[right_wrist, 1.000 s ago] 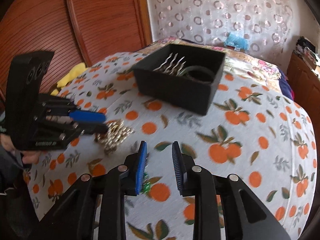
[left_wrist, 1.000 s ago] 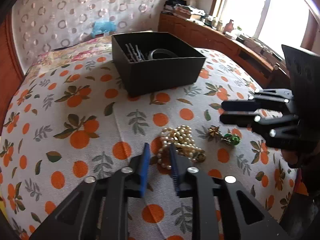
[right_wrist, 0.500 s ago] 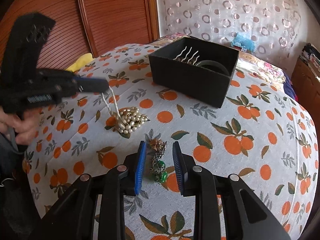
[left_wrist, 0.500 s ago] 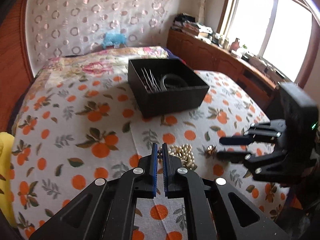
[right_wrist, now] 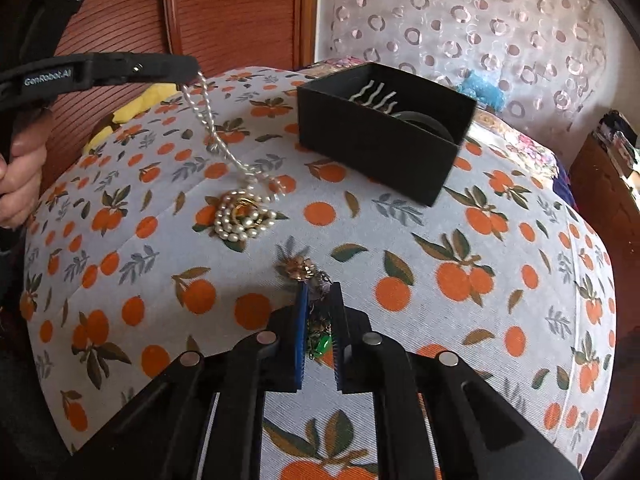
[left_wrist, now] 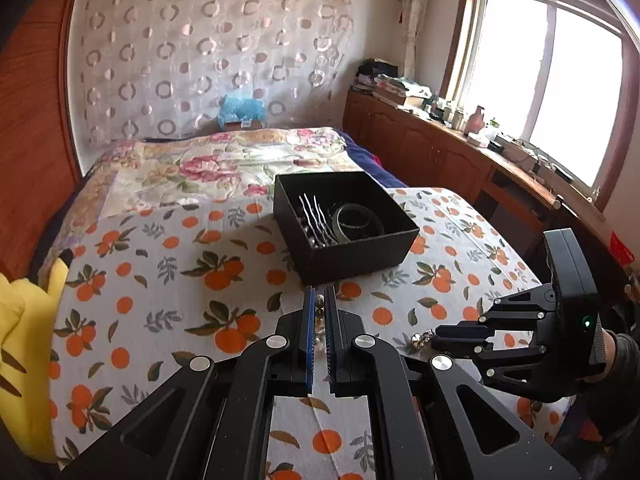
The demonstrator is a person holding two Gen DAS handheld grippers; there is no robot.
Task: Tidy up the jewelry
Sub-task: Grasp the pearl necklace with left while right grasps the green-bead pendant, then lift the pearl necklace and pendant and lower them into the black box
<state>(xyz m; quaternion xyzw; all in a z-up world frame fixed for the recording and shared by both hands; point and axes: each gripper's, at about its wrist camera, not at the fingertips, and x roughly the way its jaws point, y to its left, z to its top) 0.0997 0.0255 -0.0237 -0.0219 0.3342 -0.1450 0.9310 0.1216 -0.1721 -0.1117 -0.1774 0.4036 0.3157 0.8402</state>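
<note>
My left gripper (left_wrist: 319, 334) is clamped on the pearl necklace (right_wrist: 240, 216). In my left view I only catch a few beads between the pads; my right view shows the rest: a strand running taut from the left fingertips (right_wrist: 188, 70) down to a coil of pearls lying on the bed (right_wrist: 520, 320), near its middle. The coil touches the cover while the strand hangs in the air.

My right gripper (right_wrist: 319, 332) is closing on the earring (right_wrist: 318, 340), whose green bead and chain sit between the pads, its gold flower end poking out past the tips. The pads look close against it, though I cannot tell how firmly they press. From the left view that gripper (left_wrist: 434, 340) shows side-on, low over the cover, with just a glint of the earring at its tips.

The black box (left_wrist: 344, 224) stands farther up the bed, toward the wall, well apart from both pieces; hairpins and a bangle lie in it. Open cover runs between the jewelry and the box. A yellow plush (left_wrist: 24, 320) lies at the bed's left edge, a wooden cabinet (left_wrist: 440, 156) runs along the right.
</note>
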